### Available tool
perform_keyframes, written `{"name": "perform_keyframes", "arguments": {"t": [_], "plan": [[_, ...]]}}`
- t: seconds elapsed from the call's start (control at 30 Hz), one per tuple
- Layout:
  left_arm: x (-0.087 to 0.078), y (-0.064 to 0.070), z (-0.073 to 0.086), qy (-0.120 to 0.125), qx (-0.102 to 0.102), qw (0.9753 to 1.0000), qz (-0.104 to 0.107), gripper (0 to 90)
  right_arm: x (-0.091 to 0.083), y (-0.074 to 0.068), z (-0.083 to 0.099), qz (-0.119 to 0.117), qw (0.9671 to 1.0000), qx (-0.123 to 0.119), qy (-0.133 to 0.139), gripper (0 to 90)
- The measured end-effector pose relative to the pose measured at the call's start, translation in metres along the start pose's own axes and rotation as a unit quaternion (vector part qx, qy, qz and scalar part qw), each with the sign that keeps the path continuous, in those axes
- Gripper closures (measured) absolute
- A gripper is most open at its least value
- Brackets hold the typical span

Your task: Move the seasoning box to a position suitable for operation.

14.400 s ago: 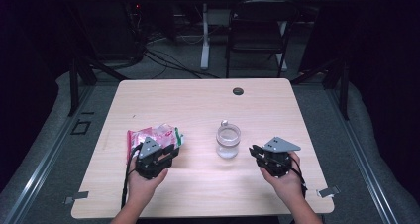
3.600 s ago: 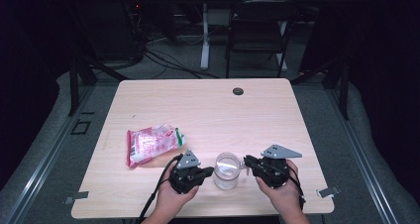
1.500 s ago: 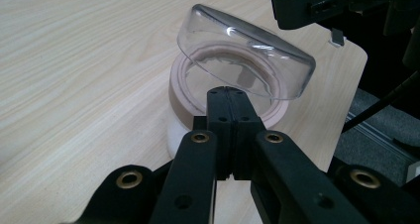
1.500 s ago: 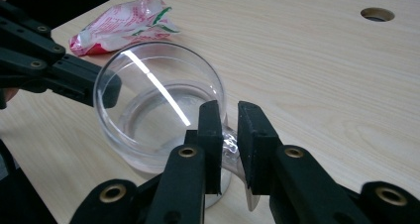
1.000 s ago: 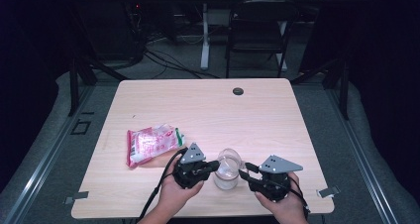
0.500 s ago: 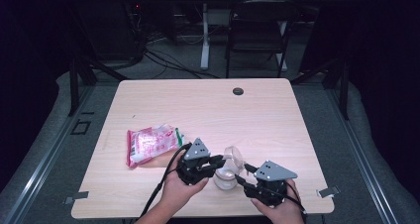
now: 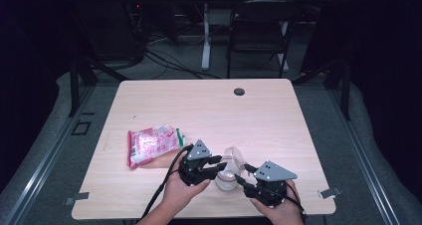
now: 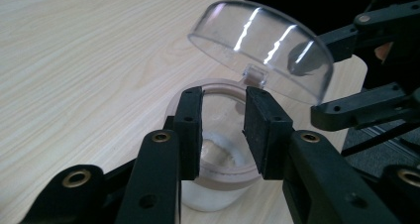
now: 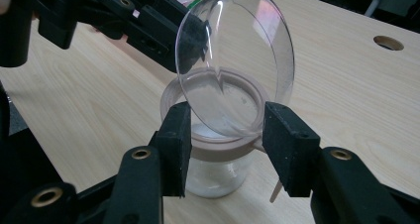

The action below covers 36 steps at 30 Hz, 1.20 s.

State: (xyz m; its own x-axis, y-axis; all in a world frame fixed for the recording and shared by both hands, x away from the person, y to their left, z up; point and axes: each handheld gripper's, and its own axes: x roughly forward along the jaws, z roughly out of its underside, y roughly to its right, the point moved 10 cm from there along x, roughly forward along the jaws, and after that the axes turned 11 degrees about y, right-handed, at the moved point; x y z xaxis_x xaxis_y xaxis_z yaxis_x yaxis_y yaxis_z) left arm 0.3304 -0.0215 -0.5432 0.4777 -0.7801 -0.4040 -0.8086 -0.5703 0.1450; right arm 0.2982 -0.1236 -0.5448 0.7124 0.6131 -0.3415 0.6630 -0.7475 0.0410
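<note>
1. Two pairs of black jaws met at one clear glass jar (image 7: 226, 177) near the front edge of the pale wooden worktop (image 7: 278, 120), the left gripper (image 7: 217, 166) reaching in from its left and the right gripper (image 7: 242, 180) from its right.
2. Left jaws stood a little apart over the jar's tan rim (image 8: 233, 180); whether they pinched it I cannot tell.
3. Right jaws stood spread, one at each side of the rim and seemingly clear of it, gripping nothing.
4. Between them the clear domed hinged lid (image 9: 235, 55) was tilted up, open, with its hinge tab on the side nearest the left jaws.
5. Judged from that, the right gripper lay better placed to swing the lid.
6. Farther left lay a pink snack packet (image 7: 152, 144), well apart.
</note>
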Motion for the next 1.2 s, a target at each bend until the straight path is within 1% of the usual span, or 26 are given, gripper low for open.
{"name": "perform_keyframes", "arguments": {"t": [0.07,0.27,0.4,0.53,0.73,0.77,0.83,0.87,0.9,1.0,1.03,1.07,1.13,1.2], "plan": [[0.000,-0.003,0.003,-0.006,0.002,1.0000,-0.003,67.7,0.000,0.000,0.000,0.000,1.0000,0.002,0.001,54.4],[0.003,-0.008,0.009,-0.009,0.001,0.9999,-0.013,66.7,0.000,0.001,0.000,-0.002,1.0000,0.003,0.000,54.5],[0.004,-0.010,0.013,-0.014,-0.001,0.9998,-0.013,66.6,-0.001,0.001,0.001,-0.004,1.0000,0.005,0.001,54.8],[0.004,-0.011,0.015,-0.012,-0.006,0.9998,-0.014,66.2,-0.001,0.001,0.001,-0.003,1.0000,0.006,0.002,55.2],[0.005,-0.013,0.018,-0.015,-0.004,0.9997,-0.018,66.2,-0.002,0.003,0.000,-0.003,0.9999,0.010,0.006,56.8],[0.006,-0.013,0.018,-0.012,-0.006,0.9998,-0.018,66.1,-0.003,0.003,0.000,-0.002,0.9999,0.009,0.005,56.9],[0.006,-0.012,0.020,-0.017,-0.010,0.9997,-0.015,66.2,-0.004,0.004,0.000,-0.003,0.9999,0.009,0.005,57.7],[0.007,-0.013,0.021,-0.017,-0.009,0.9997,-0.017,66.2,-0.005,0.005,0.000,-0.004,0.9999,0.010,0.004,58.0],[0.007,-0.013,0.021,-0.020,-0.007,0.9996,-0.016,66.4,-0.006,0.005,0.000,-0.004,0.9999,0.014,0.006,58.4],[0.008,-0.014,0.023,-0.023,-0.007,0.9996,-0.017,67.4,-0.007,0.007,0.000,-0.002,0.9999,0.013,0.006,59.1],[0.008,-0.014,0.023,-0.019,-0.012,0.9996,-0.017,67.6,-0.007,0.007,0.000,-0.001,0.9999,0.014,0.007,59.6],[0.007,-0.014,0.024,-0.021,-0.009,0.9996,-0.017,67.7,-0.008,0.008,0.000,-0.002,0.9999,0.015,0.007,59.9],[0.008,-0.014,0.024,-0.019,-0.007,0.9996,-0.018,68.1,-0.009,0.010,-0.001,0.002,0.9998,0.017,0.010,60.8],[0.007,-0.014,0.024,-0.019,-0.007,0.9996,-0.018,68.5,-0.010,0.010,-0.001,0.001,0.9998,0.019,0.011,61.8]]}}
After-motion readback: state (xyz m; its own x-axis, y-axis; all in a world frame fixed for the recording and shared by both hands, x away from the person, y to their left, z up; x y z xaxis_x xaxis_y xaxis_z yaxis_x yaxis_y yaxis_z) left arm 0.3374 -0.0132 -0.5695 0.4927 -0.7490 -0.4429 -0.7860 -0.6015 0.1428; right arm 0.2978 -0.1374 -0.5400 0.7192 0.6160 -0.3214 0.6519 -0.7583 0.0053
